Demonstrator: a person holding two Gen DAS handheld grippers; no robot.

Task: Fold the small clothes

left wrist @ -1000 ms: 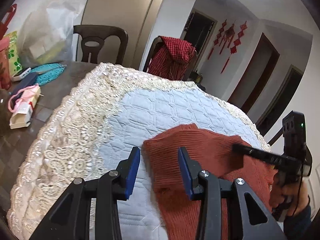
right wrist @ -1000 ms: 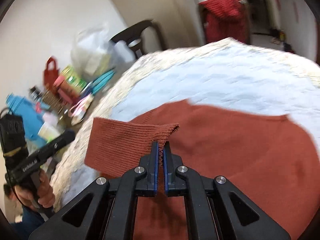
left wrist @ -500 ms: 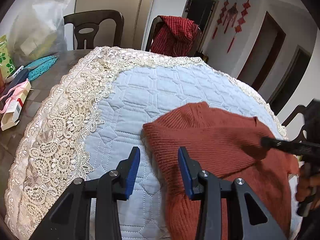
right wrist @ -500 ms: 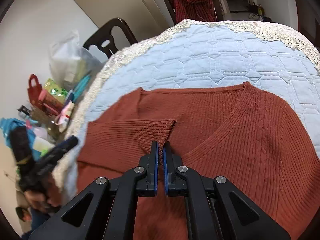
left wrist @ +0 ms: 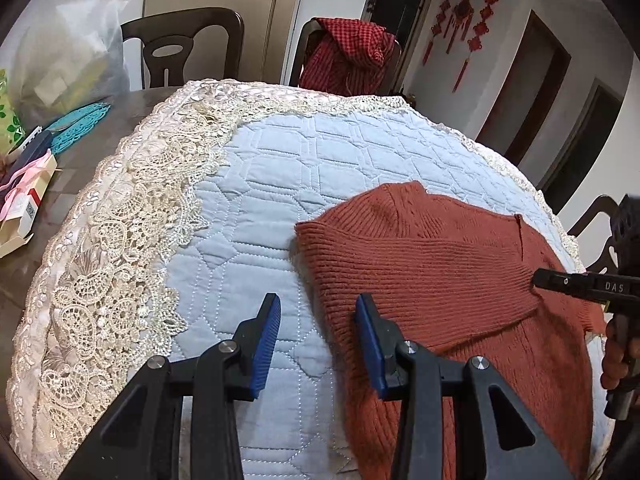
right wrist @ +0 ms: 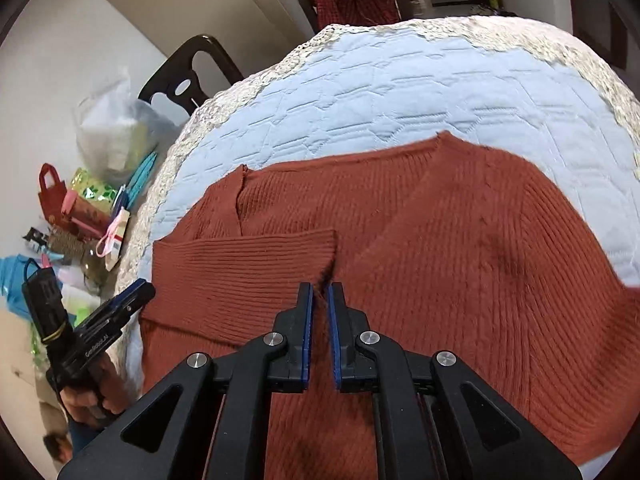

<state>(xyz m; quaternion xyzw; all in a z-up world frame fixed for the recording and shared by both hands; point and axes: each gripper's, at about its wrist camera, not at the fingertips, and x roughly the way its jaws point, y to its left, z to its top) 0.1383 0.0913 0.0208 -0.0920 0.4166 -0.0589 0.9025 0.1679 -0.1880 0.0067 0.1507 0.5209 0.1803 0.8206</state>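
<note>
A rust-red ribbed knit sweater (left wrist: 440, 280) lies on the light-blue quilted table cover (left wrist: 280, 184). Its left sleeve (right wrist: 248, 264) is folded across the chest. My right gripper (right wrist: 319, 300) sits at the sleeve's cuff with its jaws slightly apart; the cuff edge still lies between the blue pads. It also shows at the right of the left wrist view (left wrist: 538, 280). My left gripper (left wrist: 316, 328) is open and empty, just above the cover at the sweater's left fold edge; it also shows in the right wrist view (right wrist: 138, 292).
A cream lace border (left wrist: 120, 240) rims the cover. Boxes, bags and a teal mat (left wrist: 80, 128) clutter the bare table at left. Two dark chairs (left wrist: 180, 48) stand behind; one carries a red checked garment (left wrist: 344, 56).
My right gripper has carried the sleeve cuff across and down onto the sweater's chest, and its jaws have begun to part. The left gripper stayed open, shifting slightly.
</note>
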